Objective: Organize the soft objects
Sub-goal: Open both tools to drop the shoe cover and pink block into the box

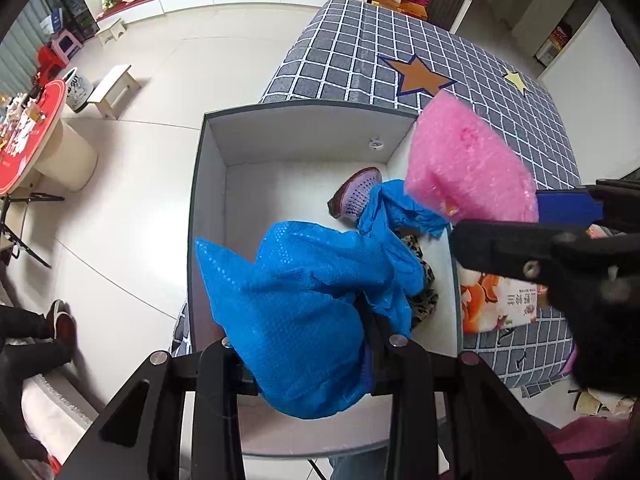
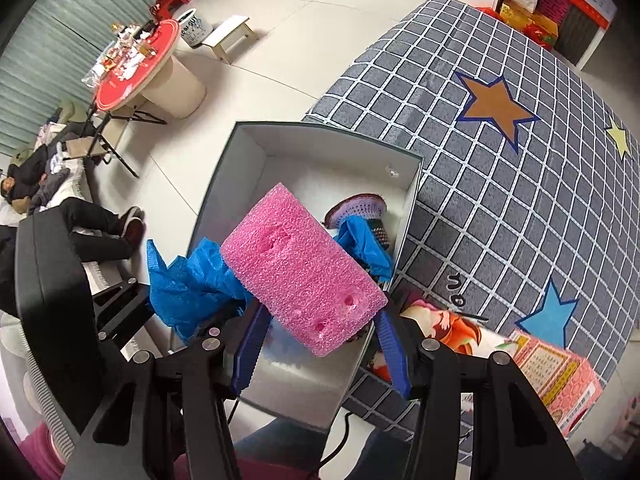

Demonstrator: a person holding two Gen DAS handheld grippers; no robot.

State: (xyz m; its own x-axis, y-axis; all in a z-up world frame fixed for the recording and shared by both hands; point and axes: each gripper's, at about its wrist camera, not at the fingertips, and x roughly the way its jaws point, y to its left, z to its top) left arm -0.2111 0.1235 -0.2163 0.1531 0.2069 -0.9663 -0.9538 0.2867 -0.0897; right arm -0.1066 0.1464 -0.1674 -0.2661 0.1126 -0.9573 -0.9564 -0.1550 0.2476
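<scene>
A grey box with white inner walls [image 1: 208, 184] [image 2: 248, 152] sits on a checked mat. My left gripper [image 1: 312, 364] is shut on a crumpled blue bubble-wrap sheet [image 1: 304, 304] [image 2: 184, 280] that hangs over the box's near half. My right gripper [image 2: 320, 320] [image 1: 532, 216] is shut on a pink foam block [image 2: 300, 268] [image 1: 468, 168], held above the box's right wall. Inside the box lie a purple knitted piece [image 1: 358, 190] [image 2: 356, 208] and a leopard-print cloth [image 1: 424, 280], partly hidden under the blue sheet.
The checked mat with stars [image 1: 400, 60] [image 2: 520, 160] stretches behind and to the right of the box. A printed pink package [image 2: 540, 364] [image 1: 496, 300] lies right of the box. A person's legs [image 2: 104, 232] rest at the left, near a red round table [image 2: 136, 68].
</scene>
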